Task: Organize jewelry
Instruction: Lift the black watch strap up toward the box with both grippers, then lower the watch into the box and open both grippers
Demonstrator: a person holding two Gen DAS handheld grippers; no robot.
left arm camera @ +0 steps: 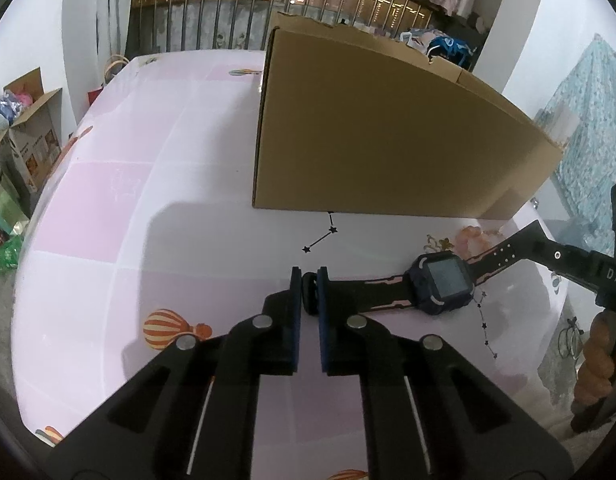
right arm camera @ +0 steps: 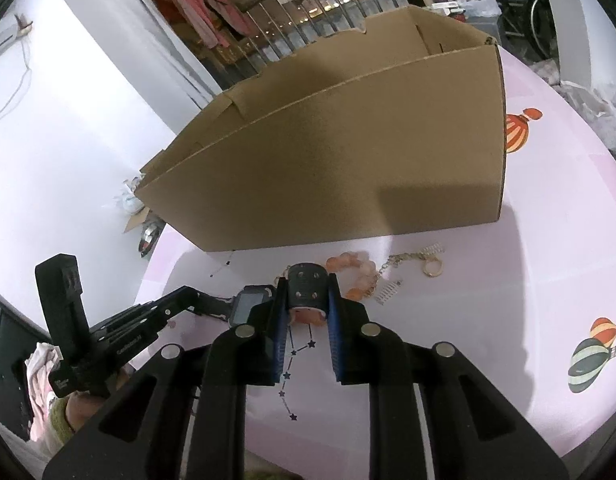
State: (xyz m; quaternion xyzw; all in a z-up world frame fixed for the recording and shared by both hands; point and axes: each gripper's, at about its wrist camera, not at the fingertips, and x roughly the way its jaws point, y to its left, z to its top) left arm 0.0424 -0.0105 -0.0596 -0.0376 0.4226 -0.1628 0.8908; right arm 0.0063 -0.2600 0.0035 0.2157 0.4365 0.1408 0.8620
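A dark blue smartwatch [left arm camera: 444, 286] with a black and pink strap lies on the pink tablecloth in front of a brown cardboard box [left arm camera: 388, 132]. My left gripper [left arm camera: 309, 282] is shut on the strap's buckle end. My right gripper [right arm camera: 308, 292] is shut on the perforated strap end [right arm camera: 308, 285], and in the left wrist view this right gripper [left arm camera: 542, 240] comes in from the right edge. The watch face [right arm camera: 248, 304] shows just left of my right fingers, with the left gripper [right arm camera: 190, 300] on the strap's far end beyond it.
An orange and pink bead bracelet [right arm camera: 358, 268], a gold chain with a ring [right arm camera: 426, 264] and a small comb [right arm camera: 390, 291] lie between the right gripper and the box [right arm camera: 348, 160]. The table [left arm camera: 108, 208] has a curved edge. Cluttered boxes [left arm camera: 28, 128] stand on the floor beyond it.
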